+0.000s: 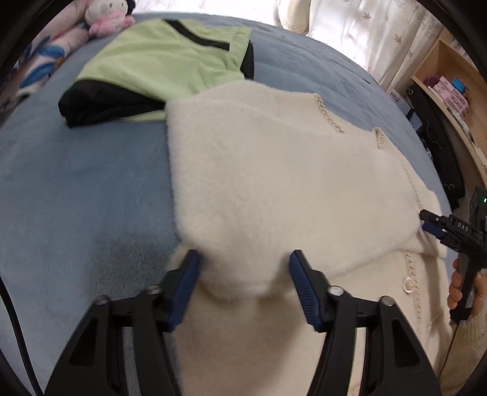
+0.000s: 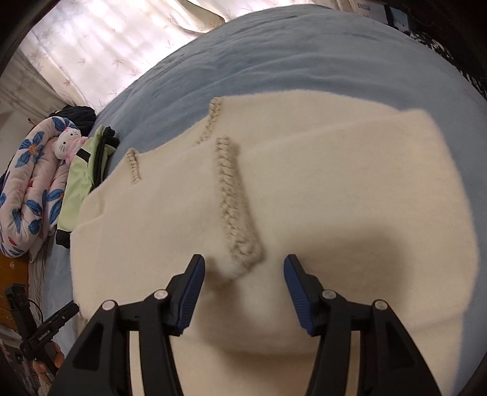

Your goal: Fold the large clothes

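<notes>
Cardigan risk check. Cream fleece cardigan [image 1: 274, 182] is lying on the blue bed [image 1: 76, 182], partly folded: one flap is doubled over the body, with the crochet-trimmed edge [image 2: 234, 201] and a round button [image 1: 408, 285] showing near the front edge of the bed.

Left gripper [image 1: 243, 265] is sitting with its jaws fairly narrow around a bunched corner of the folded flap. The blue pads [image 1: 188, 280] are flanking the fleece; I'm not seeing them clamping it, so I'm reading it as not gripped. Right gripper [image 2: 243, 268] is hanging half-open over the trimmed corner, pads clear of the cloth, nothing held. No earlier frame here, so I'm not claiming motion.

What I'm worrying about:
- Left jaws are straddling a thick hump. If they close there, they're likely catching only the top layer, and the fold underneath is sliding apart on lift.
- Fleece is looking fluffy and slippery. A shallow pinch is probably slipping out mid-fold.
- Right gripper is sitting right over the loopy trim. A pad could be snagging a loop and dragging the edge off line.
- Two hands pulling unevenly is skewing the flap, leaving a crooked fold.
- Folded green-and-black garment [image 1: 158, 67] is lying just beside the cardigan's far corner, edges touching or overlapping in the left view. A wide sweep is risking dragging it along.

Plush toy [image 1: 106, 15] and floral quilt [image 2: 33, 189] are sitting well apart, not a concern.
</notes>
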The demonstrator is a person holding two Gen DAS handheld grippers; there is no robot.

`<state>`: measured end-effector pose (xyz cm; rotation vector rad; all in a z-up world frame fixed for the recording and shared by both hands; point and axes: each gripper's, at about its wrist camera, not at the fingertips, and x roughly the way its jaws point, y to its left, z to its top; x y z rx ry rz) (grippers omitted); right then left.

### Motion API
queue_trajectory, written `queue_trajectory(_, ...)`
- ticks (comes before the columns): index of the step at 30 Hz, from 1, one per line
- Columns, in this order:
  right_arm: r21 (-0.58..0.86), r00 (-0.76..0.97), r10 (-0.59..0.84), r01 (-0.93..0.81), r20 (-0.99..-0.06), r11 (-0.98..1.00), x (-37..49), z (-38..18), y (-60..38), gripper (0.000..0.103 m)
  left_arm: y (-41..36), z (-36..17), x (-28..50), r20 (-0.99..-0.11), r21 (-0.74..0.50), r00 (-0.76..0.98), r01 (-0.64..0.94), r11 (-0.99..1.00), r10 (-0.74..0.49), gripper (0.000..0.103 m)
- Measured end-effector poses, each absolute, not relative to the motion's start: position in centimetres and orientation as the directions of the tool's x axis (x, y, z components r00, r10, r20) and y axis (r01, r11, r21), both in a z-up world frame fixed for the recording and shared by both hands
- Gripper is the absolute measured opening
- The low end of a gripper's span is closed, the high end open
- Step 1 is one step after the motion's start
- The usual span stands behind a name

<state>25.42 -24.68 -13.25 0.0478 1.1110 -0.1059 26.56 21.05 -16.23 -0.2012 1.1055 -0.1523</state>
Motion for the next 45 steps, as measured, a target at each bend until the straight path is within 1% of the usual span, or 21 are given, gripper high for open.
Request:
queue_trajectory(1, -0.022, 0.440, -0.062, 0.095, -0.896, 0.995, 25.5, -13.4, -24.3, 0.036, 20.8, -16.1, 26.6, -0.876, -0.194, 0.446, 0.021, 0.981, -0.183, 0.017)
queue_trajectory(2, -0.068, 0.439, -0.102, 0.091, -0.893, 0.993, 25.6, -13.5, -23.7, 0.024, 20.6, -16.2, 26.8, -0.888, -0.132, 0.442, 0.013, 0.991, -0.124, 0.008)
queue_trajectory(3, -0.098, 0.446, -0.126, 0.085, -0.886, 0.992, 25.6, -13.3, -23.2, 0.022, 21.0, -16.1, 26.9, -0.887, -0.155, 0.439, 0.005, 0.988, -0.142, 0.006)
queue_trajectory(4, -0.095, 0.455, -0.121, 0.081, -0.882, 0.992, 25.3, -12.9, -23.0, 0.015, 21.6, -15.8, 26.9, -0.879, -0.187, 0.448, -0.010, 0.982, -0.163, 0.006)
queue_trajectory(8, 0.054, 0.534, 0.008, 0.072, -0.845, 0.996, 22.1, -9.6, -23.1, 0.015, 23.6, -14.8, 26.2, -0.849, -0.239, 0.492, -0.034, 0.970, -0.193, 0.005)
queue_trajectory(10, 0.013, 0.525, -0.026, 0.072, -0.851, 0.997, 21.1, -10.0, -23.0, 0.015, 23.8, -15.3, 26.2, -0.858, -0.224, 0.481, -0.034, 0.974, -0.180, 0.005)
queue_trajectory(12, -0.058, 0.457, -0.084, 0.070, -0.885, 0.996, 21.3, -12.6, -23.3, 0.015, 23.7, -16.2, 26.5, -0.870, -0.221, 0.459, -0.035, 0.975, -0.181, 0.005)
queue_trajectory(15, -0.036, 0.439, -0.071, 0.087, -0.896, 0.996, 21.5, -13.3, -24.1, 0.018, 23.5, -16.2, 26.4, -0.877, -0.196, 0.451, -0.025, 0.980, -0.164, 0.010)
queue_trajectory(16, -0.026, 0.437, -0.067, 0.099, -0.897, 0.995, 21.5, -12.9, -24.2, 0.023, 23.6, -15.9, 26.3, -0.880, -0.194, 0.446, -0.027, 0.981, -0.162, 0.014)
queue_trajectory(18, 0.010, 0.469, -0.041, 0.107, -0.882, 0.994, 21.6, -11.6, -24.2, 0.035, 23.7, -14.8, 26.2, -0.882, -0.174, 0.450, -0.032, 0.984, -0.142, 0.031)
queue_trajectory(19, 0.008, 0.498, -0.043, 0.100, -0.866, 0.995, 21.6, -10.8, -23.9, 0.047, 23.9, -14.2, 26.1, -0.872, -0.175, 0.467, -0.027, 0.984, -0.143, 0.036)
queue_trajectory(20, -0.007, 0.520, -0.053, 0.091, -0.853, 0.996, 21.9, -10.3, -23.7, 0.060, 24.1, -13.7, 26.2, -0.863, -0.181, 0.483, -0.019, 0.983, -0.149, 0.047)
queue_trajectory(21, -0.029, 0.535, -0.071, 0.086, -0.842, 0.996, 22.3, -10.1, -23.4, 0.064, 24.2, -13.2, 26.3, -0.856, -0.184, 0.493, -0.017, 0.983, -0.152, 0.057)
queue_trajectory(22, -0.045, 0.543, -0.082, 0.082, -0.836, 0.996, 22.9, -10.1, -23.3, 0.067, 24.4, -12.8, 26.9, -0.847, -0.183, 0.511, -0.019, 0.983, -0.148, 0.059)
queue_trajectory(27, -0.063, 0.529, -0.096, 0.079, -0.843, 0.995, 27.8, -11.4, -23.0, 0.067, 24.4, -13.6, 31.6, -0.846, -0.195, 0.512, -0.039, 0.980, -0.148, 0.059)
queue_trajectory(31, -0.140, 0.529, -0.135, 0.030, -0.838, 0.990, 30.8, -12.8, -21.5, 0.067, 24.2, -15.2, 35.5, -0.865, -0.164, 0.491, -0.077, 0.983, -0.106, 0.059)
queue_trajectory(33, -0.298, 0.511, -0.257, 0.003, -0.820, 0.955, 31.8, -14.4, -20.6, 0.067, 23.6, -15.7, 36.5, -0.867, -0.085, 0.498, -0.090, 0.992, -0.029, 0.059)
queue_trajectory(35, -0.425, 0.486, -0.381, 0.020, -0.787, 0.905, 32.4, -15.6, -21.2, 0.066, 23.4, -16.9, 37.1, -0.865, 0.052, 0.490, -0.121, 0.991, 0.105, 0.059)
queue_trajectory(37, -0.394, 0.485, -0.359, 0.032, -0.798, 0.919, 32.4, -15.1, -22.2, 0.066, 23.9, -17.4, 37.3, -0.866, 0.049, 0.491, -0.109, 0.993, 0.097, 0.060)
queue_trajectory(42, -0.405, 0.522, -0.380, 0.070, -0.764, 0.912, 30.3, -12.8, -22.7, 0.066, 24.6, -16.0, 36.5, -0.860, 0.061, 0.501, -0.087, 0.994, 0.097, 0.060)
queue_trajectory(45, -0.365, 0.542, -0.327, 0.040, -0.774, 0.930, 27.4, -11.7, -21.6, 0.066, 23.9, -14.2, 34.7, -0.851, 0.044, 0.521, -0.063, 0.997, 0.071, 0.060)
